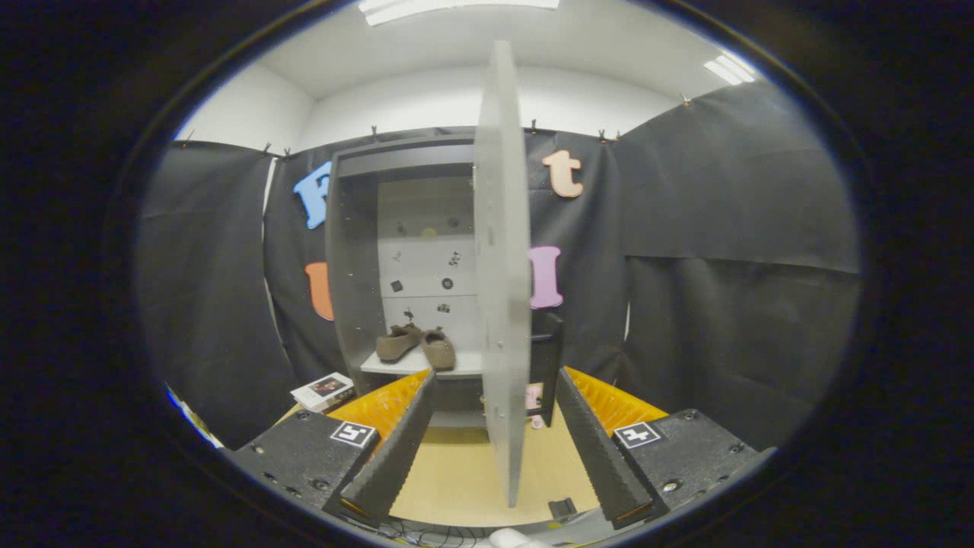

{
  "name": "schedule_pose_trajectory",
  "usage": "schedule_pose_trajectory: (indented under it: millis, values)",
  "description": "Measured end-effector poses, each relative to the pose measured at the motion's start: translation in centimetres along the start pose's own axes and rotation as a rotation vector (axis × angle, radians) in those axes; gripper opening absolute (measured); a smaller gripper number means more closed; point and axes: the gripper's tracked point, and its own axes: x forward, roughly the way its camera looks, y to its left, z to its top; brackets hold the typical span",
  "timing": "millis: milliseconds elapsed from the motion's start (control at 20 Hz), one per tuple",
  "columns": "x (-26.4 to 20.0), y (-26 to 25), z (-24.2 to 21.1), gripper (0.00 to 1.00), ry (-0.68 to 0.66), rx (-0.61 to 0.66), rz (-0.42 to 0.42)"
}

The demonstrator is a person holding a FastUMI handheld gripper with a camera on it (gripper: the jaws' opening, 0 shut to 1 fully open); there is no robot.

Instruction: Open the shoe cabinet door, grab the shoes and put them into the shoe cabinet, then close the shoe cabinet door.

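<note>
A grey shoe cabinet (358, 251) stands against the black cloth wall, and its door (502, 266) is swung open toward me, seen nearly edge-on. Two brown shoes (417, 344) rest side by side on the cabinet's pale lower shelf (388, 365), toes toward the back. My gripper (494, 384) is open. The door's lower edge comes down between the two fingers, and neither finger touches it. The shoes lie beyond the left finger (396, 434).
A small white box (323, 390) lies on the floor to the left of the cabinet. Light wooden flooring (449, 479) runs under the fingers. A small pink thing (533, 397) sits on the floor behind the door. Black cloth walls close in left and right.
</note>
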Motion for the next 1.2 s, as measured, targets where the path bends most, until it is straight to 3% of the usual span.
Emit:
schedule_pose_trajectory:
  millis: [200, 400, 500, 800, 1200]
  values:
    - [1.8, -4.9, 0.0, 0.99, 0.017, 0.010, -0.020]
    - [5.1, -7.5, 0.7, 0.99, 0.024, 0.024, 0.043]
    - [6.9, -7.3, 1.3, 0.99, 0.035, 0.030, 0.131]
    - [8.6, -5.9, 1.5, 0.95, 0.050, -0.043, 0.278]
    - [8.4, -4.3, 1.0, 0.94, 0.073, -0.029, 0.339]
